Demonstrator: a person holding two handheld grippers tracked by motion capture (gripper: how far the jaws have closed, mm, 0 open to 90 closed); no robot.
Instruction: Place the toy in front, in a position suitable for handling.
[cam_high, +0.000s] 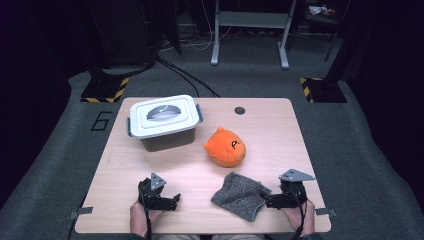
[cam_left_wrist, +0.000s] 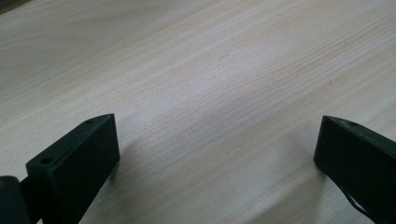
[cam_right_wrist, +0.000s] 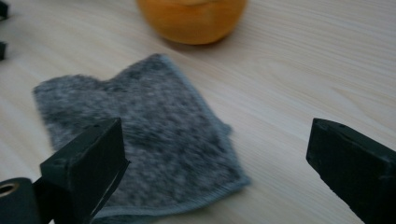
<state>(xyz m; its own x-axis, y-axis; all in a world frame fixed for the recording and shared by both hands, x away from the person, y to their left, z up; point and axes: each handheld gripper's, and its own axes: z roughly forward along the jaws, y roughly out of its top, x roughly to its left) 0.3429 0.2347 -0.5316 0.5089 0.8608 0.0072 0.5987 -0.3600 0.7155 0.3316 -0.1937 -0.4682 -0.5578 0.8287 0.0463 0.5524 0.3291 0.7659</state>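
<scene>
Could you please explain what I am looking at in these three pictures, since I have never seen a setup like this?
A person at a wooden table holds a two-jaw tool in each hand: the left gripper and the right gripper. The high view looks down from above; the other two pictures come from cameras riding on each gripper, looking along its black jaws. On the table lie a lidded white box, an orange plush toy and a grey cloth. Both grippers stand open, holding nothing; the right one points at the cloth.

Table (cam_high: 280, 130) evenly lit, surroundings dark; cloth (cam_right_wrist: 154, 135) slightly blurred, perhaps motion.
</scene>
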